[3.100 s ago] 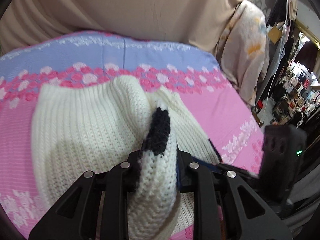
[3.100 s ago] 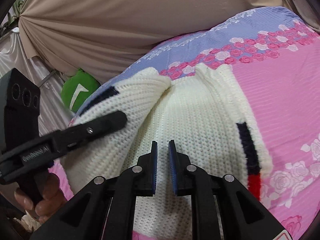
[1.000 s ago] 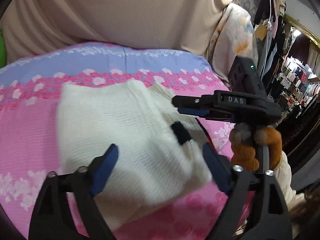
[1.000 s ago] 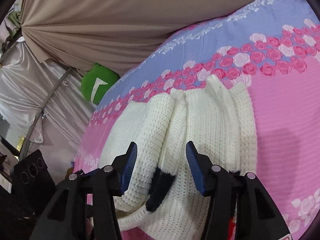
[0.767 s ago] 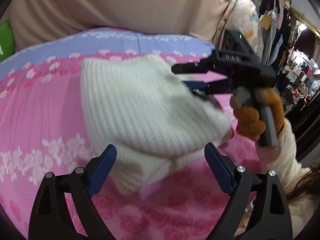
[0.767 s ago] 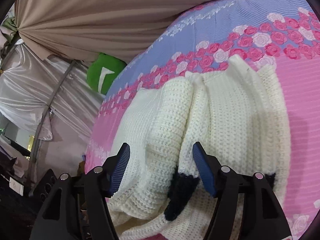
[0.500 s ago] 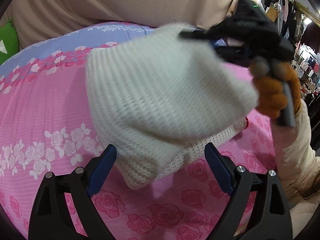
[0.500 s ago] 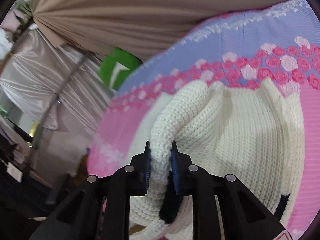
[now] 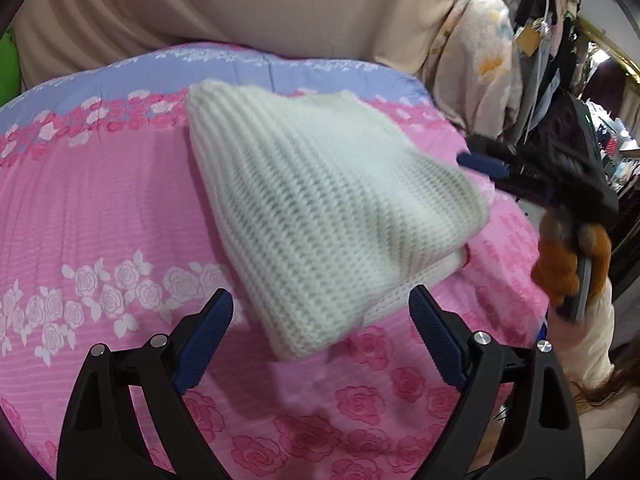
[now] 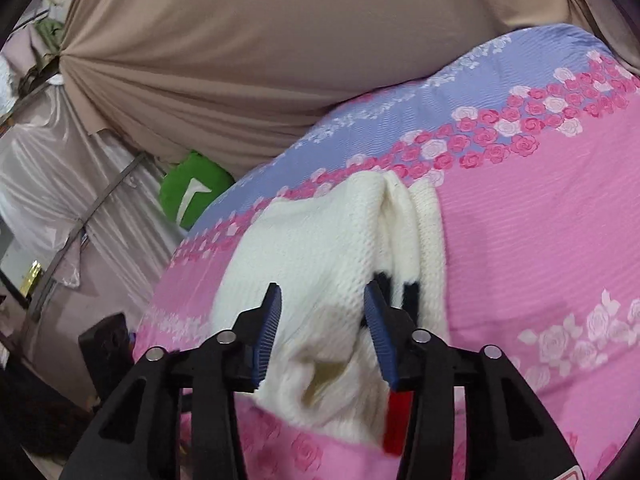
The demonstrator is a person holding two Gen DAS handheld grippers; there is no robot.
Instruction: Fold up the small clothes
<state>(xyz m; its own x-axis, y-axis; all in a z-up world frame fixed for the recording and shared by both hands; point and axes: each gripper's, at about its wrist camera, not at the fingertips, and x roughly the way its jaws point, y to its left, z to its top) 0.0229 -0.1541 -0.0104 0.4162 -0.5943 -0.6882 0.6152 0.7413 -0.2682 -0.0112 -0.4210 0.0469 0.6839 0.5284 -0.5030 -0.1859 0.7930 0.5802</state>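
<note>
A cream knitted sweater (image 9: 320, 208) lies folded into a thick bundle on the pink rose-print bedspread (image 9: 100, 208). My left gripper (image 9: 320, 336) is wide open just in front of its near edge and holds nothing. The right gripper (image 9: 480, 160) shows at the right of the left wrist view, beside the bundle's right end. In the right wrist view the right gripper (image 10: 322, 328) is open, its jaws on either side of the sweater (image 10: 316, 248) without clamping it. Black and red trim (image 10: 400, 420) shows at the sweater's near end.
A beige curtain (image 10: 280, 60) hangs behind the bed. A green cushion (image 10: 192, 192) sits at the bed's far left corner. Hanging clothes (image 9: 480, 60) and a cluttered rack stand to the right. The person's orange-gloved hand (image 9: 568, 264) holds the right gripper.
The right gripper, shut on the sweater fold half a second ago, has opened and let it drop. The raised sweater has settled onto the bedspread. The left gripper stays open.
</note>
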